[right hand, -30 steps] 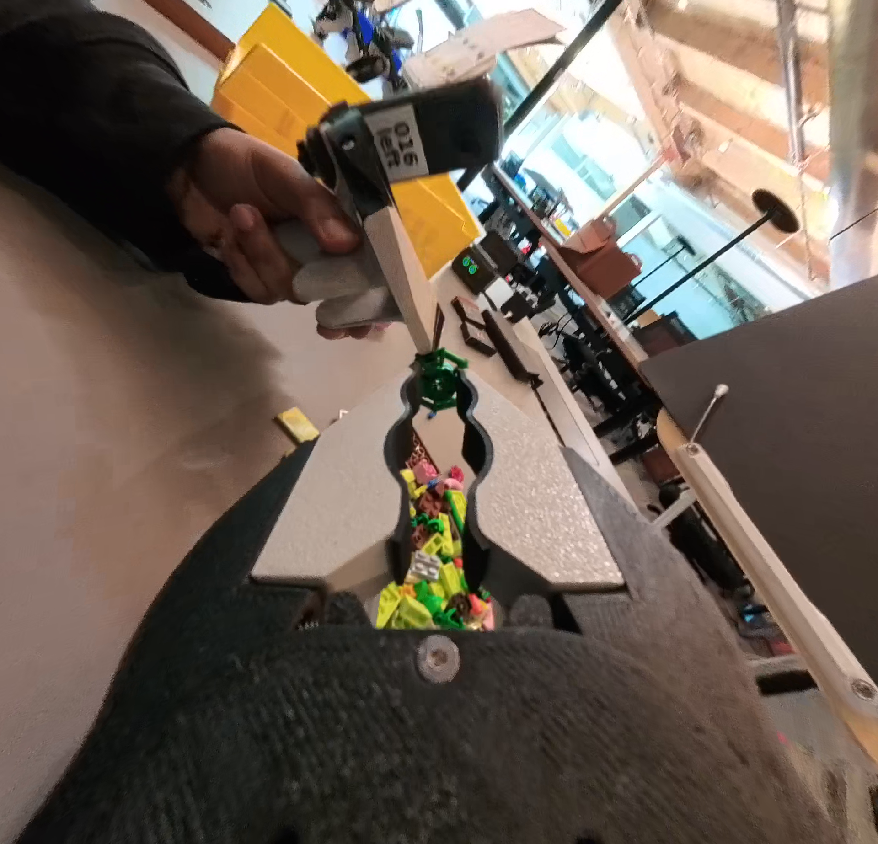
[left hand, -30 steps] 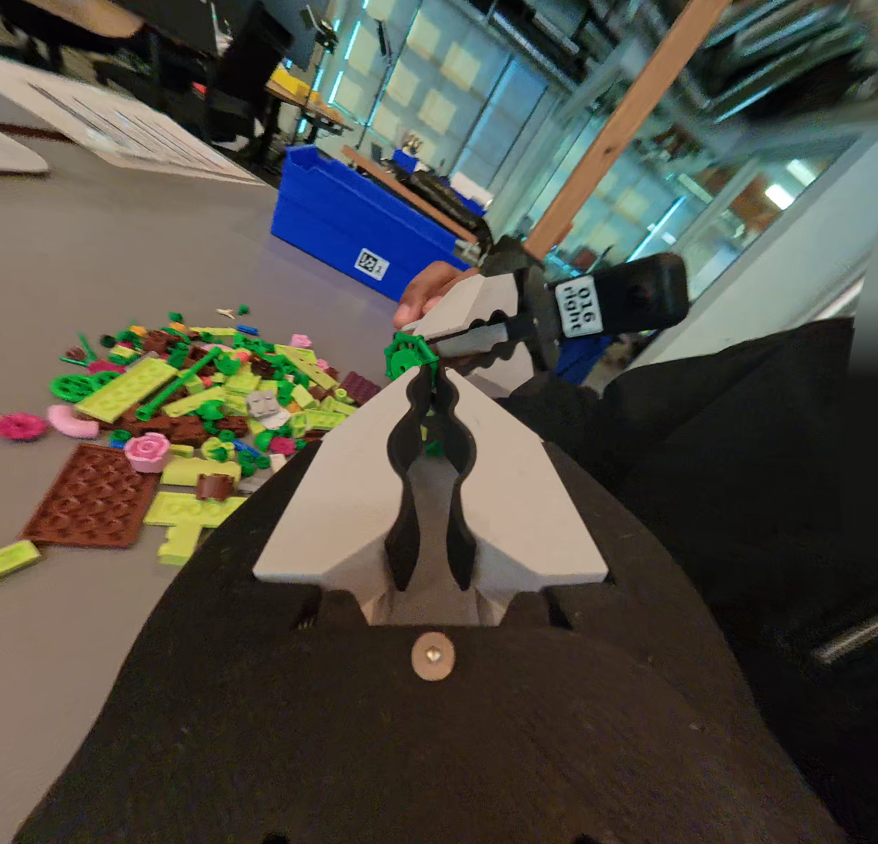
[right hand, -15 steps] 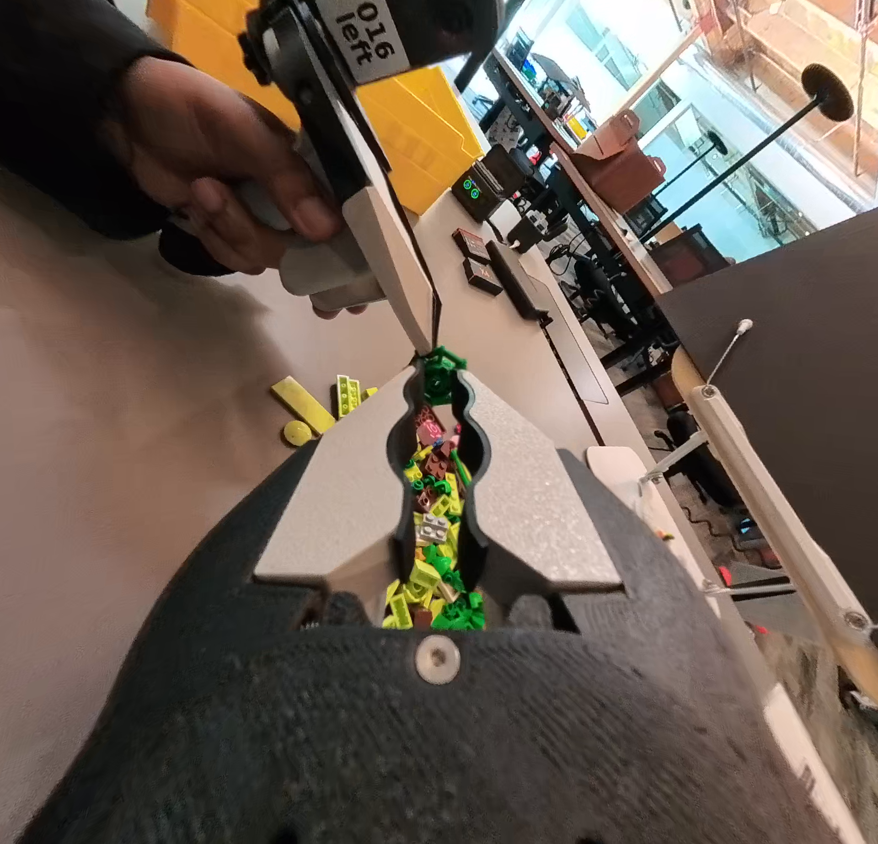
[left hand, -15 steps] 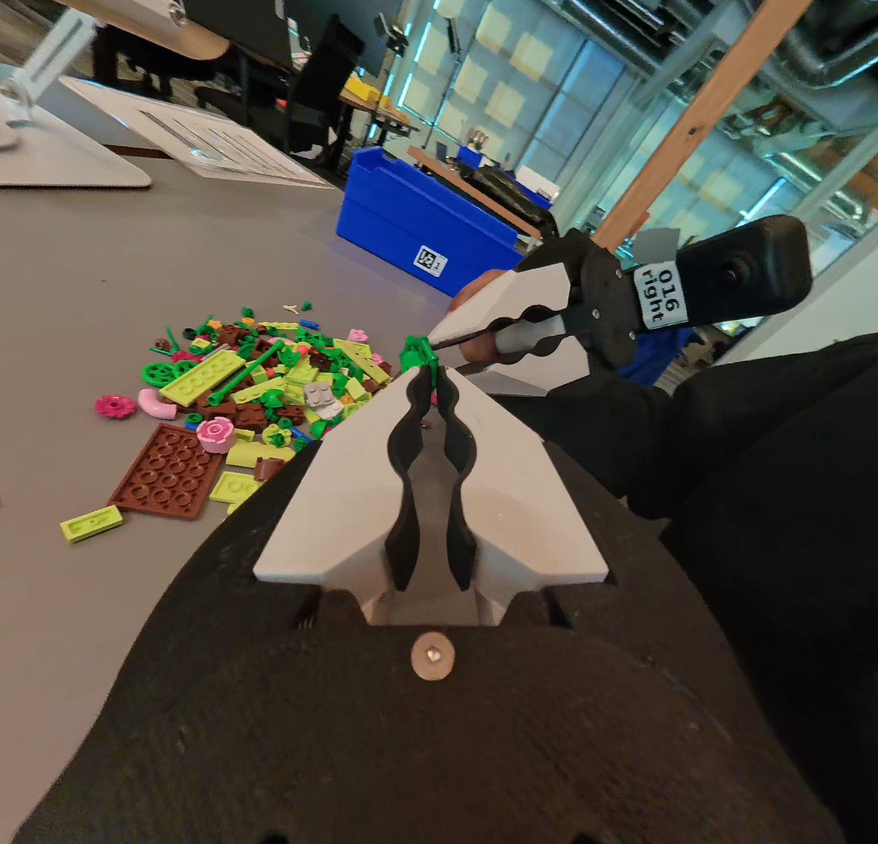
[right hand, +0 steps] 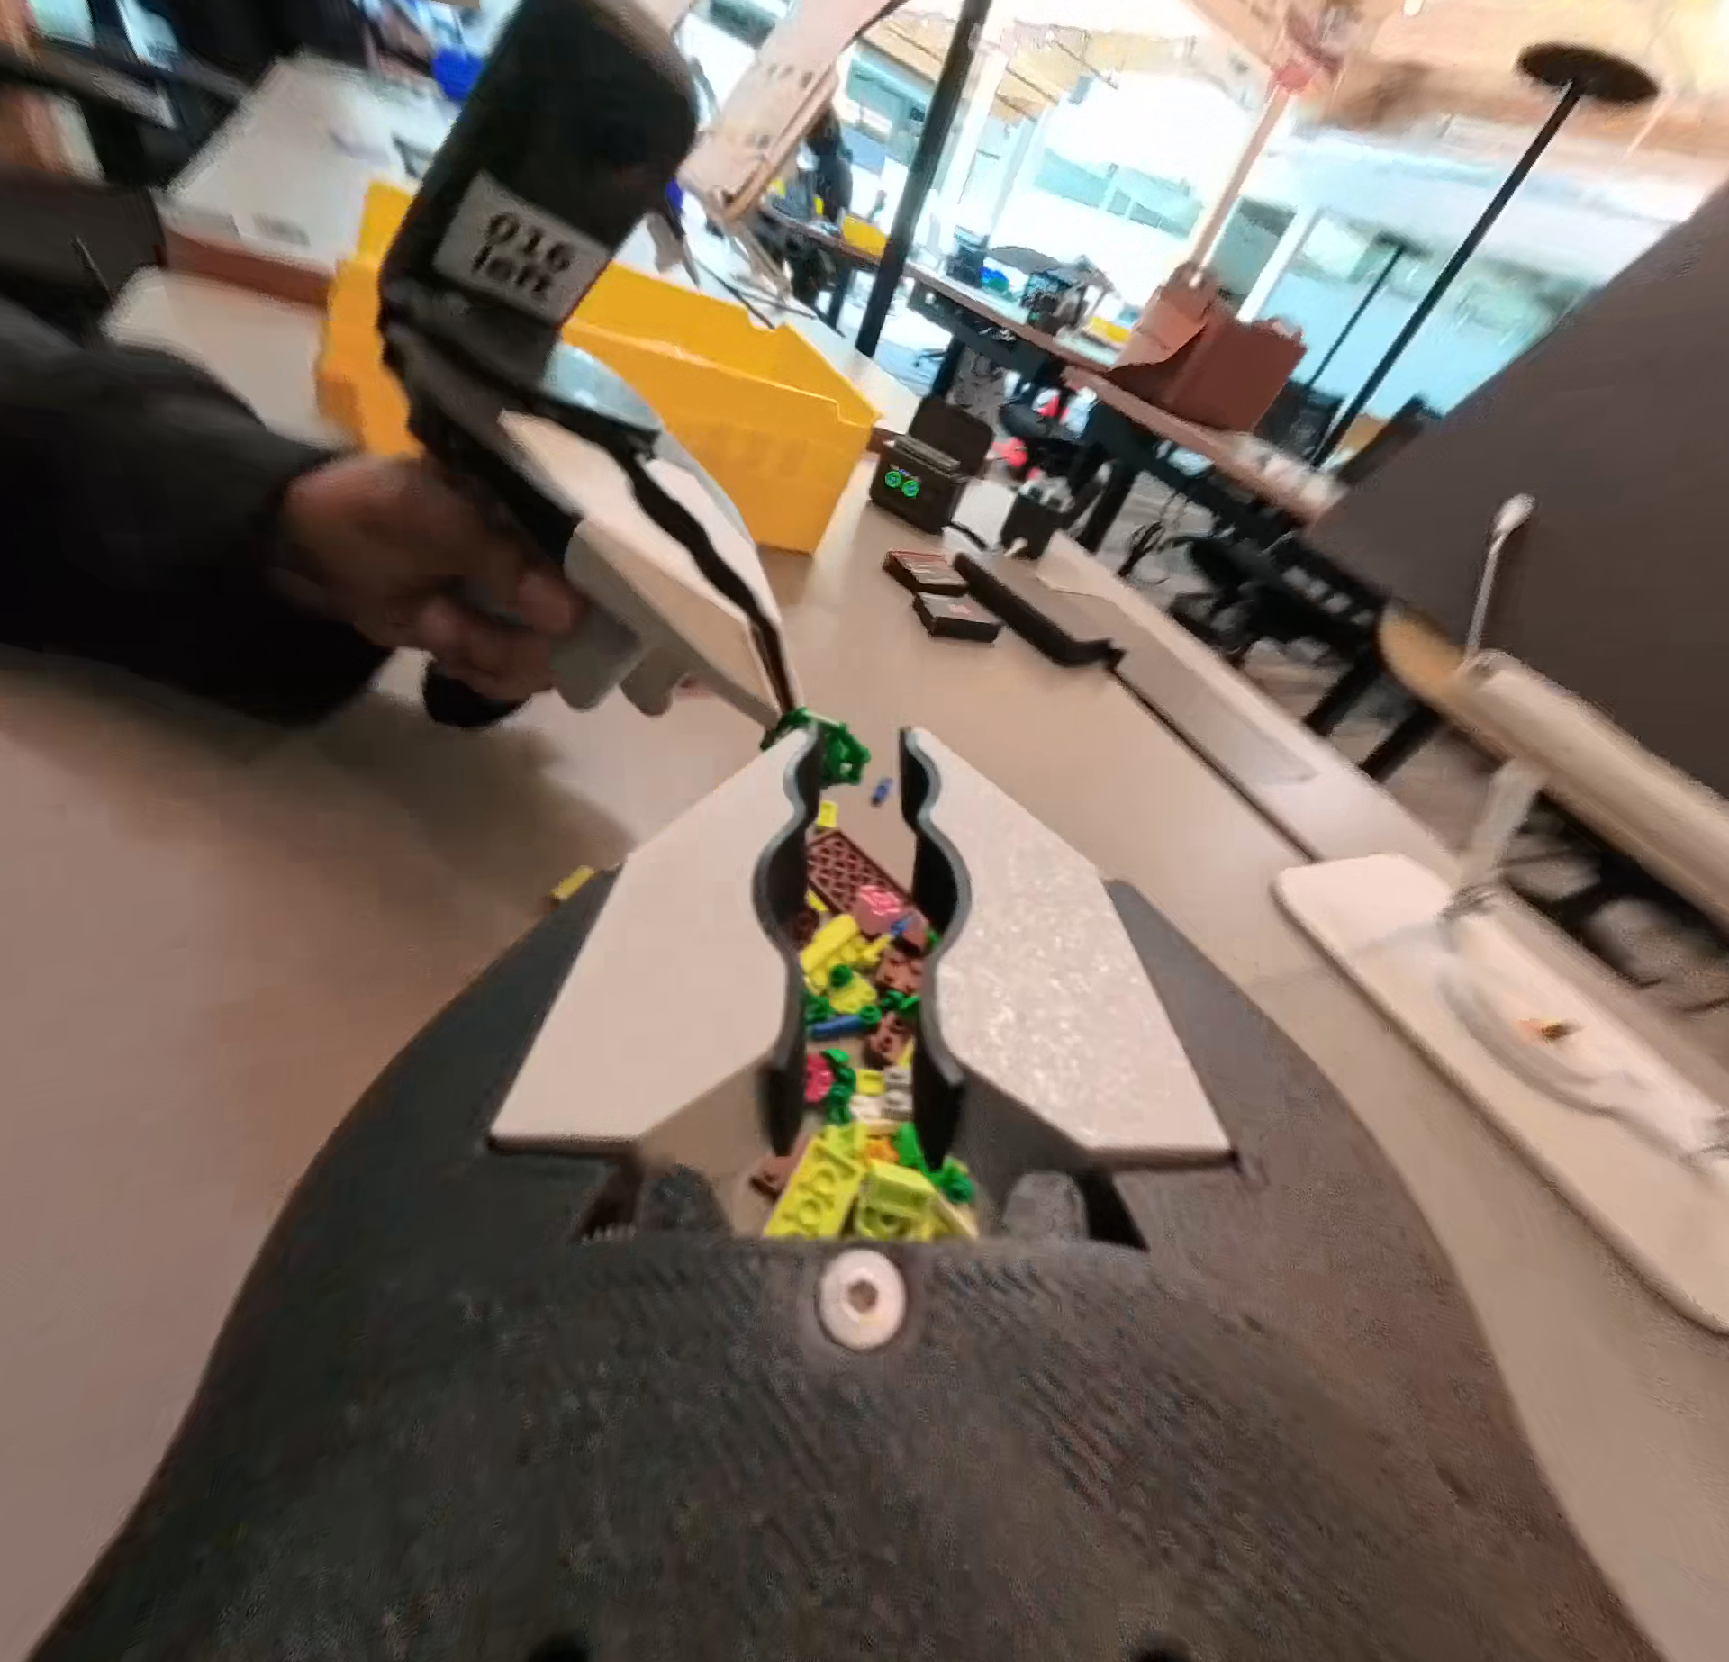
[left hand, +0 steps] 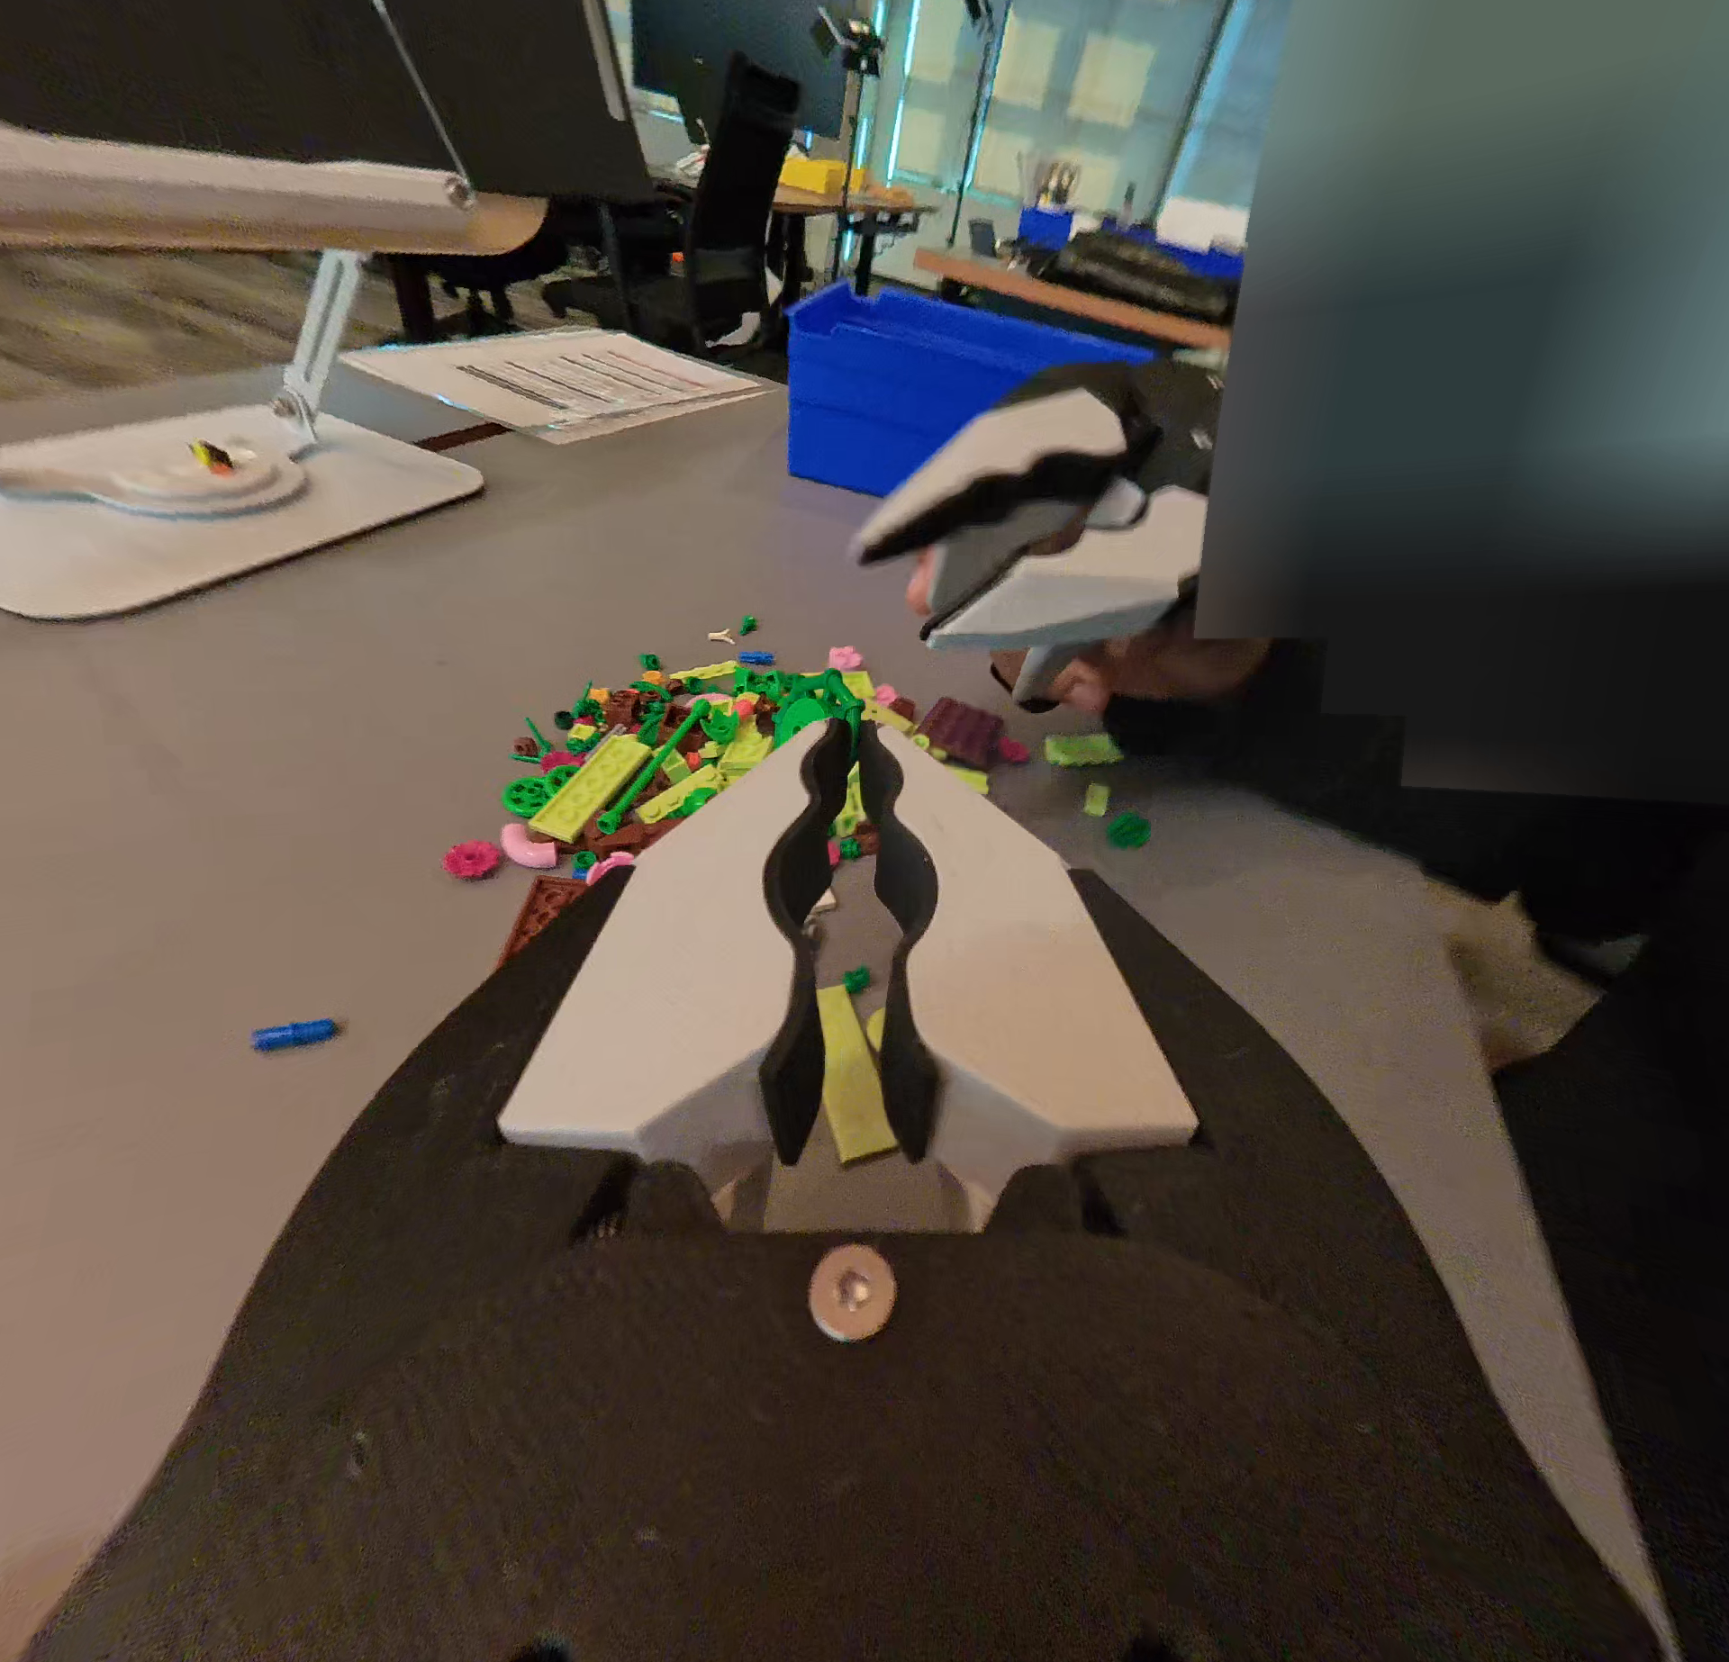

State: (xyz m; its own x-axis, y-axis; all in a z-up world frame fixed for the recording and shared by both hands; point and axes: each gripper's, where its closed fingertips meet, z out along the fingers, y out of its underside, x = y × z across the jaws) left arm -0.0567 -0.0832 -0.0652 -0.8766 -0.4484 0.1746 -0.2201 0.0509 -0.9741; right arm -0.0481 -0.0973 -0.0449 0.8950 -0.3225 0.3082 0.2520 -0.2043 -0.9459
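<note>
above a grey table [left hand: 281, 728], the left gripper [left hand: 847, 728] has its fingertips pinched almost together on a small green toy piece [right hand: 837, 752], held just over a heap of toy bricks [left hand: 674, 756]. the right gripper [right hand: 856, 742] faces it nearly tip to tip, jaws parted by a narrow gap and holding nothing; the green piece sits beside its left fingertip, whether touching cannot be told. the piece's long axis is too small to judge. a blue bin [left hand: 898, 382] and a yellow bin [right hand: 711, 401] stand behind
</note>
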